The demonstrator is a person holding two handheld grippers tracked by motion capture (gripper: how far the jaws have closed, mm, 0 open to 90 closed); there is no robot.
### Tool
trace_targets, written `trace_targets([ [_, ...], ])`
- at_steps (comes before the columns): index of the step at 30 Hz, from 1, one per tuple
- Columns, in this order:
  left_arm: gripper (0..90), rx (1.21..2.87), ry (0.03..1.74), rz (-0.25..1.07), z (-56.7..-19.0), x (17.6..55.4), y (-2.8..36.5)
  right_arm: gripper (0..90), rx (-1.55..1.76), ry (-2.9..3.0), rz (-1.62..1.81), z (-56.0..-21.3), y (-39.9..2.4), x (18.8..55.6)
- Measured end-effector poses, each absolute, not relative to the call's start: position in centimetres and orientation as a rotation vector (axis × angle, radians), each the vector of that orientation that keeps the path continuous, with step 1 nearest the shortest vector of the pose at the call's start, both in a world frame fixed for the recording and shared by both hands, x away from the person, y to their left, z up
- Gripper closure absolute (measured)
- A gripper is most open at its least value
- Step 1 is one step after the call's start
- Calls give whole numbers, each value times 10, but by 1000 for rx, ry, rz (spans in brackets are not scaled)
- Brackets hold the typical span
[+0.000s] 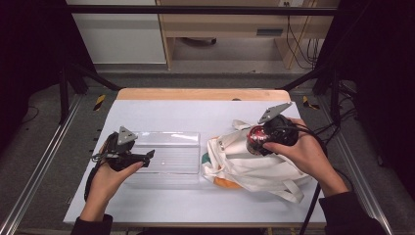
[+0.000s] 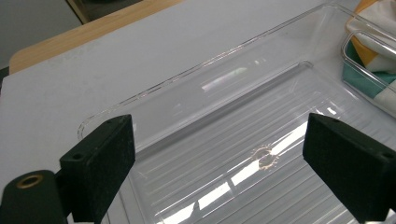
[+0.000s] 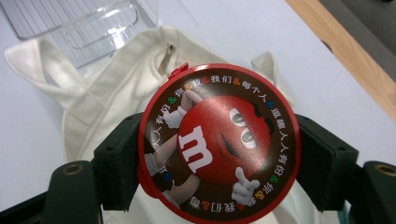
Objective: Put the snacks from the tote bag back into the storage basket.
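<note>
A round red candy tub (image 3: 218, 144) with a brown lid and a red cartoon figure sits clamped between the jaws of my right gripper (image 3: 219, 158). In the high view the right gripper (image 1: 260, 139) holds the tub (image 1: 255, 139) above a white cloth tote bag (image 1: 249, 166) on the right of the table. A clear plastic bin (image 1: 166, 154) lies left of the bag. My left gripper (image 1: 148, 155) hovers at the bin's left end, open, with its jaws over the ribbed floor of the bin (image 2: 224, 154) and nothing between them.
The white table top (image 1: 195, 115) has a wooden strip along its far edge. Black frame bars and cables stand at both sides. The tote bag's straps (image 1: 292, 193) trail toward the front right. Something orange and teal shows inside the bag (image 2: 369, 70).
</note>
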State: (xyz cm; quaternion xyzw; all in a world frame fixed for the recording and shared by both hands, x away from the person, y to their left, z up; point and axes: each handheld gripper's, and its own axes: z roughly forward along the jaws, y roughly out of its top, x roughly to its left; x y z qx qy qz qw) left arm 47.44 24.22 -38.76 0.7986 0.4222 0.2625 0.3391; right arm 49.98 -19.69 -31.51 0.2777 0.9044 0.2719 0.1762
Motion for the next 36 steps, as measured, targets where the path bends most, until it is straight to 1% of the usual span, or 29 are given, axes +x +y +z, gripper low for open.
trace_targets([
  [12, 91, 2060, 1109, 670, -387, 474, 246, 262, 757, 2565, 823, -302, -172, 510],
  [25, 84, 2064, 1138, 672, -389, 475, 256, 262, 733, 2594, 834, -308, -147, 521],
  [36, 66, 2079, 1145, 664, -397, 475, 259, 261, 702, 2607, 853, -304, -134, 527],
])
